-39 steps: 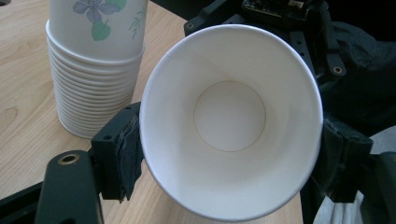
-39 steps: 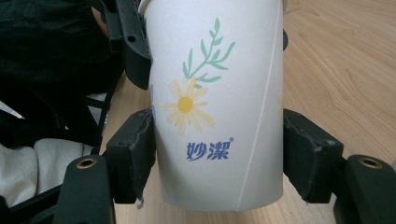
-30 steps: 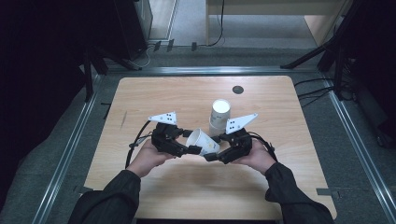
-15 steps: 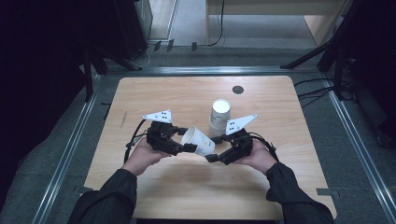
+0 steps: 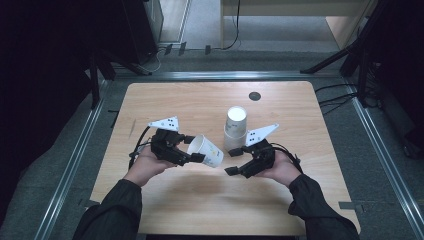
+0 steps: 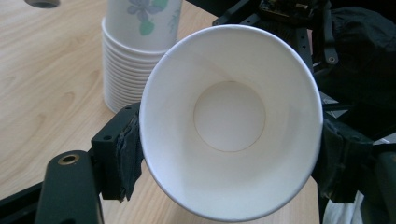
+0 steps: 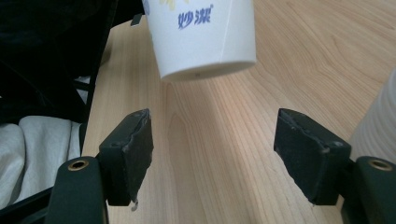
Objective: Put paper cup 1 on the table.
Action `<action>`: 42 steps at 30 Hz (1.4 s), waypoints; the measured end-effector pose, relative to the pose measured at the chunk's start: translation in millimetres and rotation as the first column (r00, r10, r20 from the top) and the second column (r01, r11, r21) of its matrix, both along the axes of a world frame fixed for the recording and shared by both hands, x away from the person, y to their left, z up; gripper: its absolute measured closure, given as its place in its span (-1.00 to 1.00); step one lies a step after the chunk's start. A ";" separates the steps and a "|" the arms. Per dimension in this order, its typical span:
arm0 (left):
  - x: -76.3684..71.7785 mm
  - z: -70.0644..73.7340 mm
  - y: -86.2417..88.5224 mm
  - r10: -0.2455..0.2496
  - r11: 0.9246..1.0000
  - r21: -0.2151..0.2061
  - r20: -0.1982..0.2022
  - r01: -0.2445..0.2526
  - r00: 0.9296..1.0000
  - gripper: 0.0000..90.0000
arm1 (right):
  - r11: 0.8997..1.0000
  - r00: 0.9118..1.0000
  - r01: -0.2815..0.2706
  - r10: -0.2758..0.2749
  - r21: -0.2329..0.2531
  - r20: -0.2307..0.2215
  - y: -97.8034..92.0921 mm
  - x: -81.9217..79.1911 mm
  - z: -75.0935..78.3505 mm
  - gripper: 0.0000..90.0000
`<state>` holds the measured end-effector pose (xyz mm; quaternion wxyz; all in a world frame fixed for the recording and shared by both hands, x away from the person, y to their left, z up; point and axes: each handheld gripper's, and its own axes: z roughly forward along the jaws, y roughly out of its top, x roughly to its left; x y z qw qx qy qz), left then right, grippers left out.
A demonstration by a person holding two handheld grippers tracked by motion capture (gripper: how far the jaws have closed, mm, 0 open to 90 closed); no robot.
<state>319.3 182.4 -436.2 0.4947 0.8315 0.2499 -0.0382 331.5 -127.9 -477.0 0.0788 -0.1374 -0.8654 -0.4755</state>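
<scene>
1. Above the table (image 5: 165, 210), near its middle, the left tool (image 5: 192, 152) holds a single paper cup (image 5: 206, 151) on its side, clear of the wood, its mouth turned back toward the left hand (image 5: 145, 167).
2. Seen from the left gripper view, both jaws press the cup's wall just below the rim, one on each side, closed onto it.
3. Just right of the cup, the right tool (image 5: 234, 161) holds nothing; its jaws stand wide apart, with bare wood between them in the right gripper view and the cup's base just ahead.
4. A stack of cups (image 5: 235, 131) stands upright on the table just behind the right tool.
5. Thin paper should be very light and easily crushed; I would grip it gently near the stiffer rolled rim or the base ring.
6. Most of the cup's printed side is cut off in the right gripper view, and how many cups the stack holds is hard to count.
</scene>
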 end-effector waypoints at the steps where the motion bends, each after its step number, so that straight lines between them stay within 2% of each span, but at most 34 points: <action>1: 0.6 1.0 2.4 0.001 1.000 0.009 -0.001 -0.001 1.000 -0.50 | 1.000 1.000 0.005 -0.005 -0.002 -0.002 -1.2 0.0 0.4 -0.37; 9: 4.1 3.4 23.0 0.051 0.995 0.082 0.001 -0.051 0.999 -0.50 | 0.998 0.998 0.054 -0.053 -0.016 0.023 -12.1 0.6 2.7 -0.36; 13: 6.6 2.8 33.4 0.074 0.987 0.141 -0.001 -0.073 0.997 -0.50 | 0.996 0.996 0.082 -0.082 -0.028 0.025 -15.5 2.4 2.2 -0.36; 16: 9.1 5.4 42.2 0.103 0.981 0.164 0.006 -0.102 0.995 -0.50 | 0.996 0.996 0.088 -0.087 -0.034 0.030 -16.3 2.6 2.2 -0.36; 17: 9.1 5.4 42.2 0.103 0.981 0.164 0.006 -0.102 0.995 -0.50 | 0.996 0.996 0.088 -0.087 -0.034 0.030 -16.3 2.6 2.2 -0.36; 19: 12.5 9.6 49.9 0.128 0.974 0.188 0.016 -0.128 0.992 -0.50 | 0.995 0.996 0.092 -0.091 -0.036 0.026 -16.7 2.6 2.6 -0.36; 23: 16.9 13.4 55.7 0.142 0.964 0.225 0.020 -0.143 0.990 -0.50 | 0.995 0.995 0.093 -0.092 -0.038 0.028 -17.5 3.0 2.2 -0.35; 25: 19.3 14.3 57.0 0.146 0.962 0.233 0.010 -0.144 0.989 -0.50 | 0.995 0.995 0.096 -0.095 -0.039 0.026 -17.8 3.0 2.0 -0.35; 27: 21.9 15.5 56.8 0.143 0.951 0.274 0.020 -0.143 0.990 -0.50 | 0.995 0.995 0.094 -0.093 -0.042 0.031 -18.1 2.7 1.8 -0.35; 29: 24.6 15.5 57.2 0.145 0.944 0.297 0.024 -0.145 0.989 -0.50 | 0.994 0.995 0.095 -0.094 -0.046 0.034 -18.3 3.0 1.4 -0.35; 30: 24.6 15.5 57.2 0.145 0.944 0.297 0.024 -0.145 0.989 -0.50 | 0.994 0.995 0.096 -0.095 -0.045 0.030 -18.5 3.1 1.3 -0.35; 32: 30.6 14.4 59.6 0.156 0.929 0.337 0.024 -0.155 0.988 -0.50 | 0.994 0.995 0.098 -0.097 -0.043 0.031 -18.7 3.2 1.4 -0.35; 33: 30.6 14.4 59.6 0.156 0.929 0.337 0.024 -0.155 0.988 -0.50 | 0.994 0.995 0.098 -0.097 -0.043 0.031 -18.7 3.2 1.4 -0.35; 34: 34.9 13.0 61.7 0.166 0.919 0.360 0.019 -0.162 0.986 -0.50 | 0.994 0.995 0.099 -0.098 -0.040 0.035 -19.1 3.3 1.7 -0.35; 36: 39.3 11.2 63.6 0.176 0.906 0.388 0.021 -0.171 0.984 -0.50 | 0.994 0.994 0.100 -0.099 -0.039 0.034 -19.4 3.6 1.7 -0.34; 38: 43.5 9.4 65.5 0.191 0.898 0.401 0.012 -0.179 0.982 -0.50 | 0.994 0.994 0.101 -0.100 -0.042 0.032 -19.4 3.7 1.4 -0.34; 42: 49.8 5.9 68.4 0.227 0.878 0.432 0.006 -0.207 0.974 -0.50 | 0.994 0.995 0.099 -0.098 -0.045 0.029 -18.8 3.6 1.4 -0.34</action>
